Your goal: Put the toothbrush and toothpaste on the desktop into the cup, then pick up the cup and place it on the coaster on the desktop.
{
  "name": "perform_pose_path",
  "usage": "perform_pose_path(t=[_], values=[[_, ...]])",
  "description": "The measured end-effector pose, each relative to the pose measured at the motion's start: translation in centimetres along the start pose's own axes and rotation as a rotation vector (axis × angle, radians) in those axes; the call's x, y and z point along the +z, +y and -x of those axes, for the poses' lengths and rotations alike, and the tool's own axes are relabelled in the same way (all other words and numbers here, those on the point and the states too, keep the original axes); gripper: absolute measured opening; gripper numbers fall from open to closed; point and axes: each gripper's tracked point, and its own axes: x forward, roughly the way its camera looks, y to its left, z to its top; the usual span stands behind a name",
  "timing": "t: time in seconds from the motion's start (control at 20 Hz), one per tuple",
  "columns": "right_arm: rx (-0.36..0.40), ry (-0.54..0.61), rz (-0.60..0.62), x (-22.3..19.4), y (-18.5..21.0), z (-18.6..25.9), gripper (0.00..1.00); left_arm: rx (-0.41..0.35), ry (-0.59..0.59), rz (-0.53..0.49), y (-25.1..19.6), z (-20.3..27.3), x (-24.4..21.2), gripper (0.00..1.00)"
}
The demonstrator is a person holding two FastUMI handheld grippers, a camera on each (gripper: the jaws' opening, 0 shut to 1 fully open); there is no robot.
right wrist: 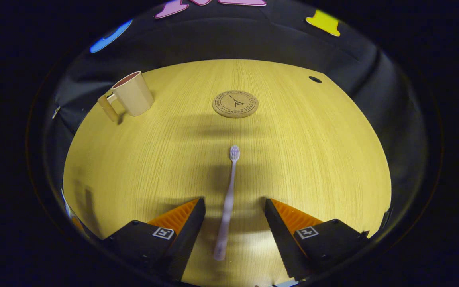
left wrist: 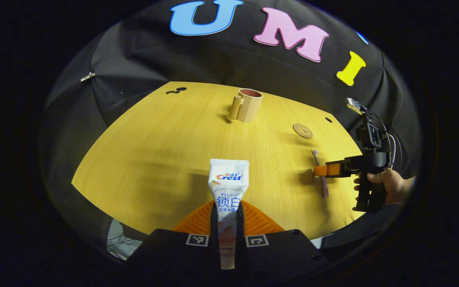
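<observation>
My left gripper (left wrist: 227, 217) is shut on a white toothpaste tube (left wrist: 228, 187), which sticks out forward above the wooden desktop (left wrist: 153, 151). A beige cup (left wrist: 248, 105) with a handle stands upright at the far side of the desk, also seen as the cup (right wrist: 133, 94) at the upper left of the right gripper view. A round cork coaster (right wrist: 235, 104) lies ahead of my right gripper (right wrist: 235, 209), which is open with its fingers on either side of the handle of a pale toothbrush (right wrist: 228, 199) lying flat. In the left gripper view the right gripper (left wrist: 320, 171) hovers over the toothbrush (left wrist: 321, 173), near the coaster (left wrist: 303, 130).
A hand (left wrist: 387, 183) holds the right gripper at the desk's right edge. Small dark holes (left wrist: 177, 90) mark the far left corner and another hole (right wrist: 315, 79) the far right. Black cloth surrounds the desk on all sides.
</observation>
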Motion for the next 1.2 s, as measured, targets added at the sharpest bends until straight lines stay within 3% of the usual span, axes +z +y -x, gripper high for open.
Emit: perform_pose_path(t=[0.15,0.2,0.3,0.35,0.4,0.45,0.5,0.8,1.2], values=[[-0.006,-0.003,-0.012,0.2,0.0,0.1,0.87,-0.033,0.002,0.007,-0.7,0.1,-0.3,0.19],[-0.007,-0.005,-0.01,0.1,0.1,0.0,0.72,-0.038,0.006,0.004,-0.8,0.0,-0.5,0.19],[-0.007,-0.005,-0.009,0.1,0.3,0.0,0.58,-0.043,0.012,-0.003,-0.9,0.0,-0.7,0.19],[-0.012,-0.005,-0.013,0.2,0.2,0.0,0.29,-0.042,0.017,-0.006,-0.9,0.0,-0.7,0.19],[-0.012,-0.01,-0.017,0.2,0.2,-0.1,0.12,-0.041,0.017,-0.004,-0.8,-0.1,-0.6,0.19],[-0.011,-0.007,-0.022,0.0,0.1,-0.1,0.2,-0.044,0.011,-0.001,-0.7,-0.2,-0.2,0.19],[-0.007,-0.003,-0.018,0.1,0.2,0.0,0.12,-0.044,0.004,0.001,-0.7,-0.1,0.2,0.19],[0.074,-0.012,0.125,-0.7,0.5,0.5,0.06,-0.028,0.005,0.017,0.0,-0.2,0.7,0.19],[0.126,-0.045,0.044,-0.2,-0.4,2.9,0.05,-0.038,0.002,0.019,-0.4,-0.6,1.7,0.19]])
